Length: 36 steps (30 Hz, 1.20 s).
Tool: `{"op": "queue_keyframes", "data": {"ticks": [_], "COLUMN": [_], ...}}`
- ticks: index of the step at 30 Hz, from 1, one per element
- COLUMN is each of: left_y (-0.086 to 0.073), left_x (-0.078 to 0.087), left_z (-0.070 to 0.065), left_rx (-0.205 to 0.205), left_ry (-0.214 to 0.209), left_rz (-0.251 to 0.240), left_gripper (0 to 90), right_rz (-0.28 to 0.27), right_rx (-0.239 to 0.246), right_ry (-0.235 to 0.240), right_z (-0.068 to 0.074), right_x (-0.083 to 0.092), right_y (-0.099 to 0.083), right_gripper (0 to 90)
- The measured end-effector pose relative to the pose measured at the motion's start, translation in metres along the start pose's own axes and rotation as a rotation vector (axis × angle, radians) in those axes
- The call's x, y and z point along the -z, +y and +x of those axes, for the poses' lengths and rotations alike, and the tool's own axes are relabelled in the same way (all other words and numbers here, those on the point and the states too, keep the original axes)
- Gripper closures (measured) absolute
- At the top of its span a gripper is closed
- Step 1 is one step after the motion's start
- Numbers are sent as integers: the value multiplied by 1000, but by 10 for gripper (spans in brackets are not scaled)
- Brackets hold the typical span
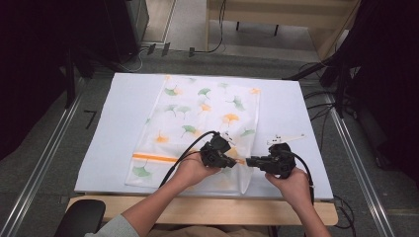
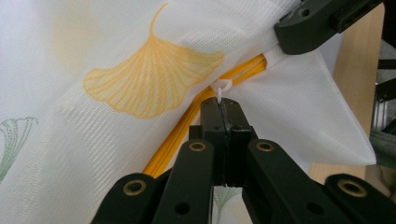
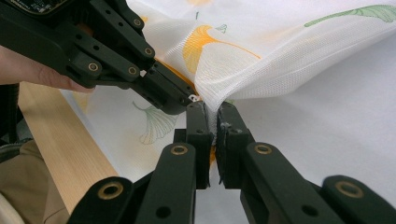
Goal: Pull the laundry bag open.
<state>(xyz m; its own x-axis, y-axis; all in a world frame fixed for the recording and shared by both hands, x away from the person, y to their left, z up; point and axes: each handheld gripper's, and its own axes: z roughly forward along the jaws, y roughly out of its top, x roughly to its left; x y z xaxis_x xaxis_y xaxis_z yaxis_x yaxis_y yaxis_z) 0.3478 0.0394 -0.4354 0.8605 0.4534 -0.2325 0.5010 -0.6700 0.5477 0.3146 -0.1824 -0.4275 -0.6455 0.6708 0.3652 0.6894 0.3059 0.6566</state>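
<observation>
Left claw (image 2: 223,108) clamps zipper pull (image 2: 221,88) | right claw (image 3: 211,122) pinches mesh bag (image 3: 261,70) | no readable writing

Even bright light, soft shadows, dark corners, sharp close-ups.

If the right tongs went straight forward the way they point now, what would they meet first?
Most likely the left tongs. The right tongs, shut on the mesh bag, point leftward at them, almost tip to tip. How small the gap is stays unclear.
</observation>
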Motion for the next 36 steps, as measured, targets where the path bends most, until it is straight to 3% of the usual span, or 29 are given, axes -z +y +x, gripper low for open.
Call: {"op": "queue_keyframes", "data": {"ticks": [36], "left_y": [-13], "left_x": [9], "left_z": [17], "left_rx": [58], "left_ry": [30], "left_rz": [33], "left_gripper": [900], "right_rz": [6], "right_rx": [20], "right_ry": [-1], "right_z": [2], "right_x": [-2], "right_y": [0], "right_gripper": [865]}}
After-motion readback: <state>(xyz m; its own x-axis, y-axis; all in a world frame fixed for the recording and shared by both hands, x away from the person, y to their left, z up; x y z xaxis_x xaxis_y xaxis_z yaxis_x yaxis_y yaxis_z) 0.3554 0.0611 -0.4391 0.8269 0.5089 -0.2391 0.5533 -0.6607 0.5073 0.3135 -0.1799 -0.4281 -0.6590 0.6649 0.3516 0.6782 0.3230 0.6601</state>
